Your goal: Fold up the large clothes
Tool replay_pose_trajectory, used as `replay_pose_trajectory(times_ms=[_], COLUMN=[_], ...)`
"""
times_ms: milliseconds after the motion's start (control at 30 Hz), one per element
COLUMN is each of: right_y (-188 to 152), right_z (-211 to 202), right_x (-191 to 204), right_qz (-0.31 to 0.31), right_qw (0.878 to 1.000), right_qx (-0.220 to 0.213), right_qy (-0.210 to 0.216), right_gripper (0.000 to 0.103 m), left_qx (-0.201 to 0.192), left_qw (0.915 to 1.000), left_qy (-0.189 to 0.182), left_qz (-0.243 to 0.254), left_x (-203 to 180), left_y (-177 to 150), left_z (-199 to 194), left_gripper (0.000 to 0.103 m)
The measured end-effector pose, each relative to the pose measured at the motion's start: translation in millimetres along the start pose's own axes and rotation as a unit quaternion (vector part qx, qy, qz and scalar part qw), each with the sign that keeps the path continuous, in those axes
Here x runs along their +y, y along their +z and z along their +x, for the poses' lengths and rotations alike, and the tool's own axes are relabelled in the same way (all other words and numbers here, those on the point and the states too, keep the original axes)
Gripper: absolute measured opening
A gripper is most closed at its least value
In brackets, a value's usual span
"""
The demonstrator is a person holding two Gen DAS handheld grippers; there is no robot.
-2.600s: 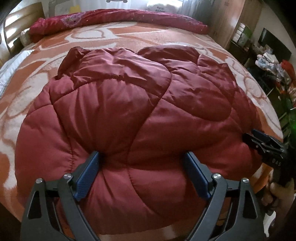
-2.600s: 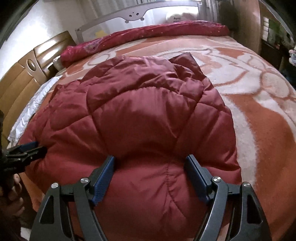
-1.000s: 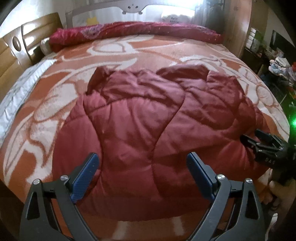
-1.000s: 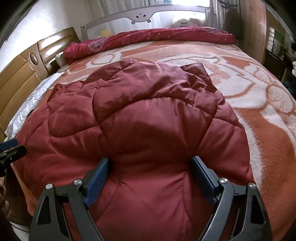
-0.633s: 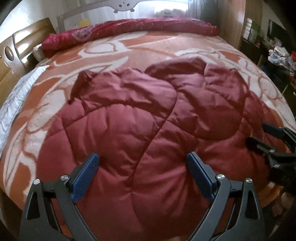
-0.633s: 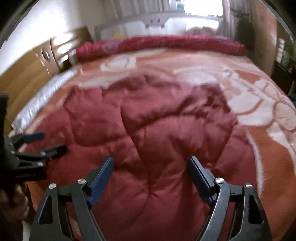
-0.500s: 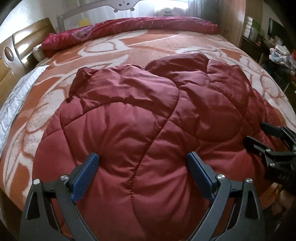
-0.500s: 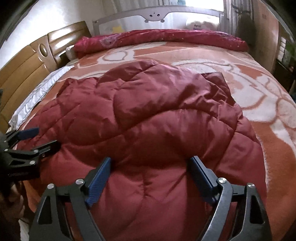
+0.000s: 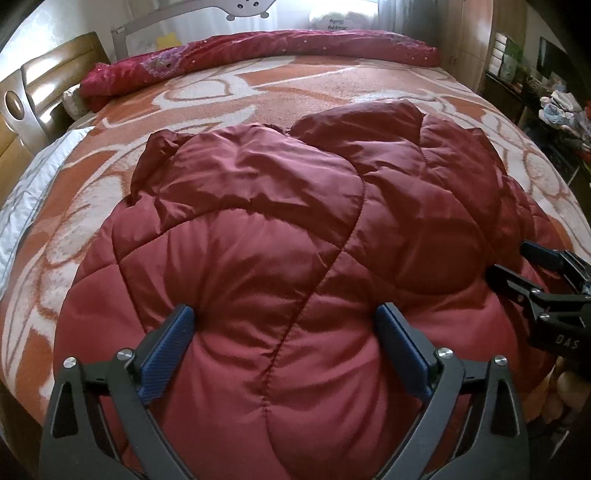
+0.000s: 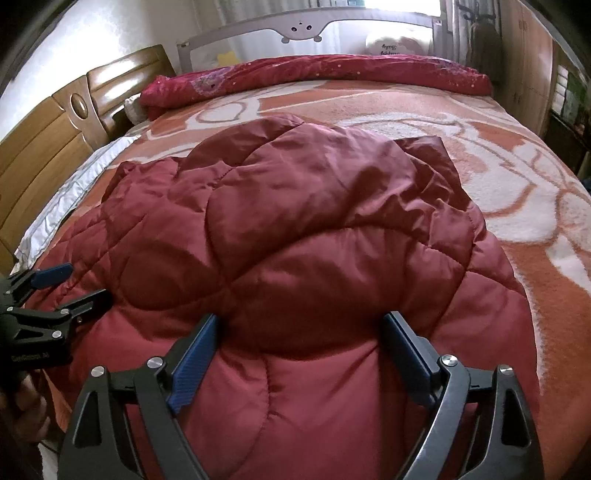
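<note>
**Quilted red coat gripped at its near edge by both grippers**

A large padded red coat (image 9: 280,229) is seen spread over the near part of a bed (image 9: 303,92), which is covered by an orange and white patterned blanket (image 10: 524,192). The coat's near edge is bunched up close to both cameras, while its far end lies flat on the blanket.

The left gripper (image 9: 284,332) is shown with its jaws spread wide, and a thick puffed fold of the coat is pressed between the blue pads (image 9: 166,343); the fabric is dented where the pads bear on it. The right gripper (image 10: 299,339) is likewise held wide, its jaws having just been opening a little, with a bulging fold of the coat between them and pinched in at both pads.

In the left wrist view the right gripper is seen at the right edge, at the coat's side. In the right wrist view the left gripper (image 10: 70,284) appears at the left edge, its fingers on the coat's margin.

A dark red rolled quilt (image 10: 317,74) is laid along the far side of the bed, below a grey bed rail (image 10: 303,26). A wooden headboard (image 10: 55,133) stands at the left.
</note>
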State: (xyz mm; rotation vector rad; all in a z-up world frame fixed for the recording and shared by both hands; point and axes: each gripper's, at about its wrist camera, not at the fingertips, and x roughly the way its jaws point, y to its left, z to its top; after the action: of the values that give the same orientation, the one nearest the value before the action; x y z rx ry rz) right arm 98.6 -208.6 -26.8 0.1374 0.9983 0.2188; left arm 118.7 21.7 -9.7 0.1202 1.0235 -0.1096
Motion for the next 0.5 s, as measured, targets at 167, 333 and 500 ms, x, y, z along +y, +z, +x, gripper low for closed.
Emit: replay_pose_trajectory(times_ms=[167,333,500], right_y=[0,1,7], right_z=[2,1,-30], right_x=[0,-2,4], right_qz=[0.0,0.002,0.006], right_qw=[1.0,1.0,1.0], right_qx=[0.0,0.002,-0.021], right_qy=[0.001,0.002,0.01], right_gripper=[0.09,0.09,0.085], left_qx=[0.001,0.001,0.005], left_qw=[1.0,1.0,1.0], left_qy=[0.0,0.0,-0.007], left_qz=[0.0,0.0,-0.002], left_x=[0,-1,2], left_y=[1,1,1], left_z=[2,1,9], left_gripper=[0.101,0.102,0.103])
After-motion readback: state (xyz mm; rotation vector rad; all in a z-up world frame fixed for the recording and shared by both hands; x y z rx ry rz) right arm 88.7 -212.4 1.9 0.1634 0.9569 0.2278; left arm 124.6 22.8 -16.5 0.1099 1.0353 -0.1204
